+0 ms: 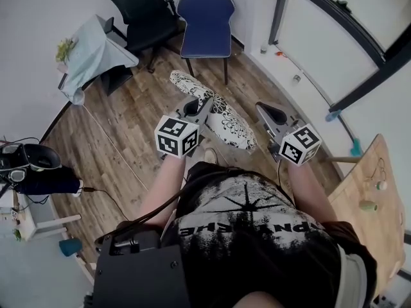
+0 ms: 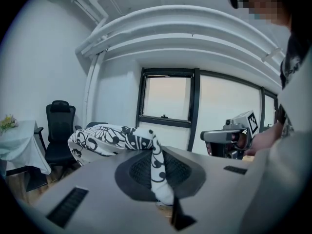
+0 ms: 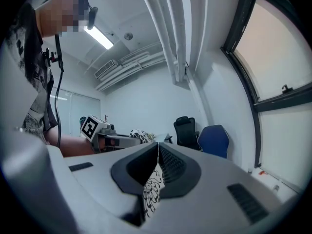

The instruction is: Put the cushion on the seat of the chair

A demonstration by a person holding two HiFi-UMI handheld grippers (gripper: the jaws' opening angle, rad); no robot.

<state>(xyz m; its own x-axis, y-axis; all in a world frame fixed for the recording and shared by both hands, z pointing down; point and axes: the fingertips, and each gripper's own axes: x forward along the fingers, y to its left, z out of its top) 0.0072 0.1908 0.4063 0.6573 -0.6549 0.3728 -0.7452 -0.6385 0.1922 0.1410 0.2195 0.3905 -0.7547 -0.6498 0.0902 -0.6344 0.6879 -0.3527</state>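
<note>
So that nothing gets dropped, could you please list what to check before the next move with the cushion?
1. Left gripper shut on the cushion: ok.
2. Right gripper shut on the cushion's edge: ok.
3. Blue chair seat bare: ok.
4. Cushion above that seat: not ok, it hangs short of it.
5. Which chair is meant, the blue chair or the black office chair: cannot tell.

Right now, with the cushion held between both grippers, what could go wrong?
The left gripper and right gripper each pinch only a thin fold of the cushion, so the fabric might slip free. The blue chair stands some way off, close beside a black office chair, which the long cushion could brush.
</note>
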